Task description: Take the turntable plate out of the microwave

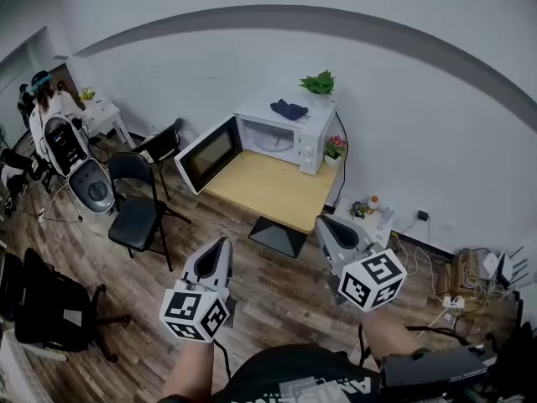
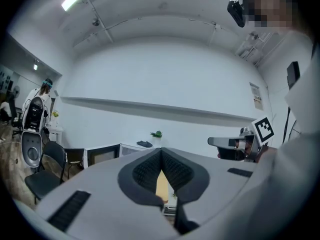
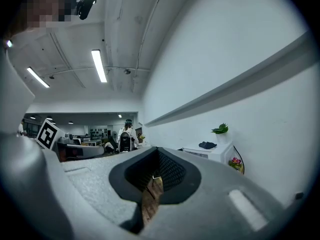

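Observation:
A white microwave (image 1: 285, 131) stands at the back of a wooden table (image 1: 268, 190) against the wall, its door (image 1: 205, 154) swung open to the left. Inside, the pale turntable plate (image 1: 273, 143) lies flat. My left gripper (image 1: 221, 247) and right gripper (image 1: 324, 223) hang over the floor well short of the table, both pointing level toward it, both shut and holding nothing. In the left gripper view the microwave (image 2: 134, 148) shows small beyond the shut left gripper (image 2: 161, 152). The right gripper view has the microwave (image 3: 207, 153) off to the right of the shut right gripper (image 3: 157, 152).
A dark cloth (image 1: 289, 108) and a green plant (image 1: 319, 82) sit on top of the microwave, a pink flower pot (image 1: 336, 148) beside it. Two black chairs (image 1: 138, 200) stand left of the table. Cables and plugs (image 1: 466, 280) litter the floor at right. A person (image 1: 46, 99) stands far left.

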### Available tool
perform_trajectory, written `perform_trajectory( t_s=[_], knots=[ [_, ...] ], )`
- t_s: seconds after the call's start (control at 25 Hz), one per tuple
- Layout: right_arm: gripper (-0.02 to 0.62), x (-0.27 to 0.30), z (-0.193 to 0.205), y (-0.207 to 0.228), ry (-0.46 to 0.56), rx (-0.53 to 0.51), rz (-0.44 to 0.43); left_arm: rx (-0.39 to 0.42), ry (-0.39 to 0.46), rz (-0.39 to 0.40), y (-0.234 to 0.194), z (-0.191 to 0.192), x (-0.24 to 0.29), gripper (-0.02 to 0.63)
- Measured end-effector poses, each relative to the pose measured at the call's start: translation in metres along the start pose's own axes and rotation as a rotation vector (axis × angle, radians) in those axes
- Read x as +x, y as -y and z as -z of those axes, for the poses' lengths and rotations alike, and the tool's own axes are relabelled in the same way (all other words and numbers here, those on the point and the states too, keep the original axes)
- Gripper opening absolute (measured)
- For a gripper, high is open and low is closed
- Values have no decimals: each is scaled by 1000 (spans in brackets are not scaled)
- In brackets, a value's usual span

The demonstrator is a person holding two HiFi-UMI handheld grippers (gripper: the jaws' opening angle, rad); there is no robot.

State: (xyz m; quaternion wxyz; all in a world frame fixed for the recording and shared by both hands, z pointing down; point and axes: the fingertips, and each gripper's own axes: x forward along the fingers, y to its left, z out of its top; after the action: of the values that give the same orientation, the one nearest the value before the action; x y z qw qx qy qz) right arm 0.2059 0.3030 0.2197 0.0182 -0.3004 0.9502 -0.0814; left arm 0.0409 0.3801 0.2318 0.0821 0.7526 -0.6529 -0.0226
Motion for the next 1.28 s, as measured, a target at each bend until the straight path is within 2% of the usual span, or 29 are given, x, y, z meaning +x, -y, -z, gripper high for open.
perform_trajectory(
  t_s=[0.28,0.4,0.52,0.68,0.84,1.28],
  knots=[
    [5,30,11,-27,-2,-19,15,37,10,-11,-39,6,-4,-2],
    [5,45,23,-28,-38,-5,8,25,-4,-2,-50,12,6,-2],
    [5,67,21,-19,-26,-28,-3,27,-15,11,-60,13,22,-2],
    [5,111,21,-1,-12,-12,-34,9,-16,-15,-85,10,54,0],
    [5,150,15,24,-7,-43,-76,11,-7,-37,-100,3,93,-2],
    [5,247,-6,113,-29,-36,-140,-2,-12,-108,-140,-15,207,0]
  ],
)
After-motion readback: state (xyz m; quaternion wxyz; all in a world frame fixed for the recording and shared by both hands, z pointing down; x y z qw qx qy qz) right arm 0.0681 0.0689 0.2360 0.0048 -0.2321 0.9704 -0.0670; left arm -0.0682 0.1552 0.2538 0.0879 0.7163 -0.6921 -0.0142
